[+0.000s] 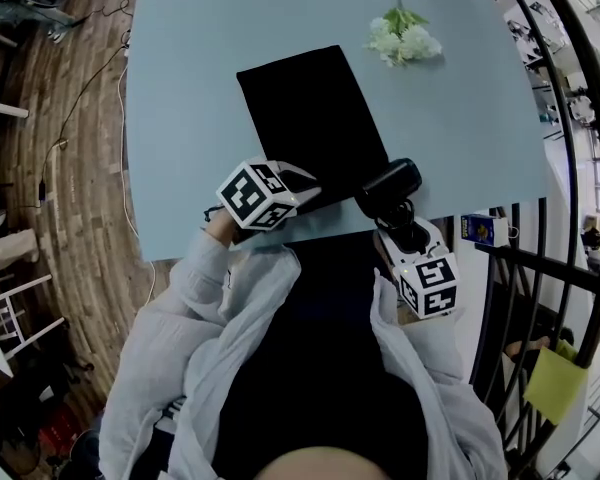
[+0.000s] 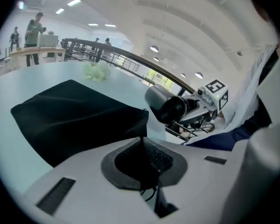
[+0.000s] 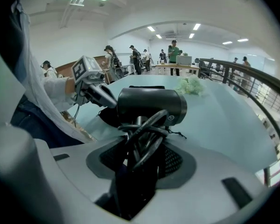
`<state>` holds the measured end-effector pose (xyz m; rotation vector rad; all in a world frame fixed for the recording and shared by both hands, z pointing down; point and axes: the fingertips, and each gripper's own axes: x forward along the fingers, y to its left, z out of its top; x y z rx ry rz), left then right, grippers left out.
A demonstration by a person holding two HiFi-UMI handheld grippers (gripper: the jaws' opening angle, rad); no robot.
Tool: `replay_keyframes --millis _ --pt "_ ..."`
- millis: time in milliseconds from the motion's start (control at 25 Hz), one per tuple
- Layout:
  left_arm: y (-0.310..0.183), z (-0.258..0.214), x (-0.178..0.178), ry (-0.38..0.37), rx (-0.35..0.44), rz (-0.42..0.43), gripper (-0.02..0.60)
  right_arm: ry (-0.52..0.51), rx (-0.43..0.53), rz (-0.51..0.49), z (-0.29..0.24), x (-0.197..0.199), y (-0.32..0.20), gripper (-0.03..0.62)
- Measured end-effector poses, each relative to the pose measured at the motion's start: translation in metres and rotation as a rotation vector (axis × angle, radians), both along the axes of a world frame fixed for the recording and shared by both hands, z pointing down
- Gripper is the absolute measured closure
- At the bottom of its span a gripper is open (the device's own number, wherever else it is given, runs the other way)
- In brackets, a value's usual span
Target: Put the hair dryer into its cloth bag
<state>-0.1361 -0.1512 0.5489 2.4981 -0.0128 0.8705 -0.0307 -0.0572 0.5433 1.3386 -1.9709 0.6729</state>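
Pinching cloth bag [image 1: 305, 108] near edge with left claw [image 1: 302, 190]; right claw [image 3: 140, 141] grips hair dryer [image 1: 390, 183] (cord [image 3: 148, 125] too), just right of the opening.

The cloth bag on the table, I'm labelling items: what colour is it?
The cloth bag is plain black; the head view shows it best.

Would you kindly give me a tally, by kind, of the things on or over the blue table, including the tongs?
Cloth bag: 1
Hair dryer: 1
Flower bunch: 1
Tongs: 2, the left tongs and the right tongs
Total: 5
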Motion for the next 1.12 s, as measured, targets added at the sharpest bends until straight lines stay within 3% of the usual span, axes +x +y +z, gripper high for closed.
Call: replay_keyframes --millis 240,480,720,920,1120 --pt "-0.029 -0.029 0.005 0.113 0.053 -0.138 0.551 0.01 -0.016 -0.189 -0.003 -0.03 0.009 0.399" --pt "-0.042 -0.059 0.015 0.218 0.07 -0.142 0.551 -0.029 -0.043 -0.309 0.004 -0.062 0.006 0.399" --pt "-0.036 -0.072 0.021 0.248 0.097 -0.101 0.551 -0.038 -0.058 -0.343 0.01 -0.073 0.001 0.399" --pt "-0.018 -0.067 0.01 0.225 0.103 -0.029 0.55 -0.03 -0.076 -0.333 0.015 -0.069 -0.005 0.399" --pt "-0.008 -0.061 0.005 0.207 0.082 -0.012 0.551 -0.042 -0.08 -0.285 0.019 -0.065 -0.018 0.399"
